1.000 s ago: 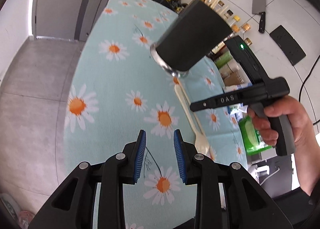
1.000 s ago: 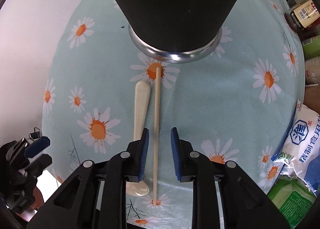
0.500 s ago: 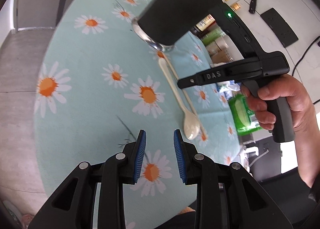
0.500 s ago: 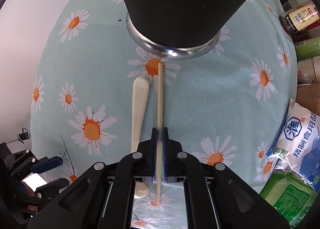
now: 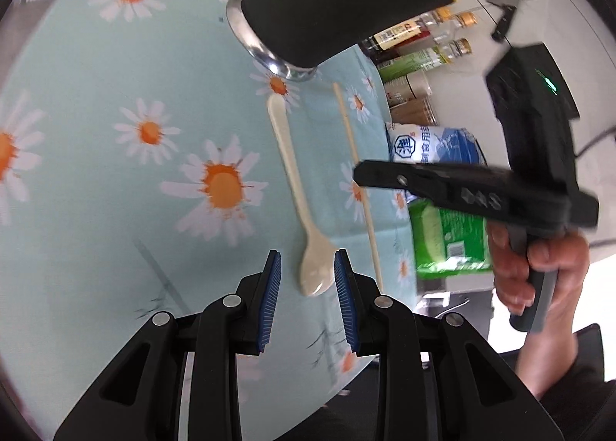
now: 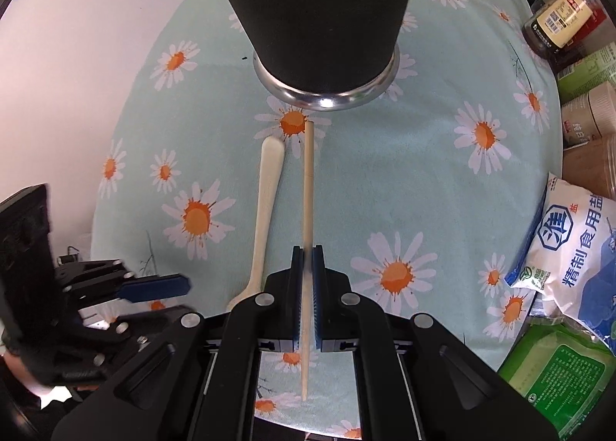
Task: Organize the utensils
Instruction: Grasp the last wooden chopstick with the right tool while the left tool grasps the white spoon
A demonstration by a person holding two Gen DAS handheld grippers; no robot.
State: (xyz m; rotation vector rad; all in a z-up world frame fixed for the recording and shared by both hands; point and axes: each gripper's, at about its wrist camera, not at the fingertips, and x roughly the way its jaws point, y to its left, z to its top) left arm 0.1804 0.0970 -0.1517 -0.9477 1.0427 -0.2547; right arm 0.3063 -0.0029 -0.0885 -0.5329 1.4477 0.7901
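We find the right tongs (image 6: 307, 260) clamped on a single wooden chopstick (image 6: 308, 186), gripped partway along its length and pointing straight down over the desk (image 6: 423, 179), which wears a daisy-print cloth. The chopstick's far end points at the foot of the black cup (image 6: 319, 17), a dark tumbler with a steel base rim; we judge that cup to be the intended holder, which would explain the utensils lying lined up toward it. Whether the chopstick has cleared the cloth, we cannot tell. The cream plastic spoon (image 5: 296, 194) lies flat just beside the chopstick, handle tip near the cup's base, bowl farthest from it. The left tongs (image 5: 307, 279) stand apart, empty, their pads flanking the spoon's bowl without touching it, apparently lined up to collect it.
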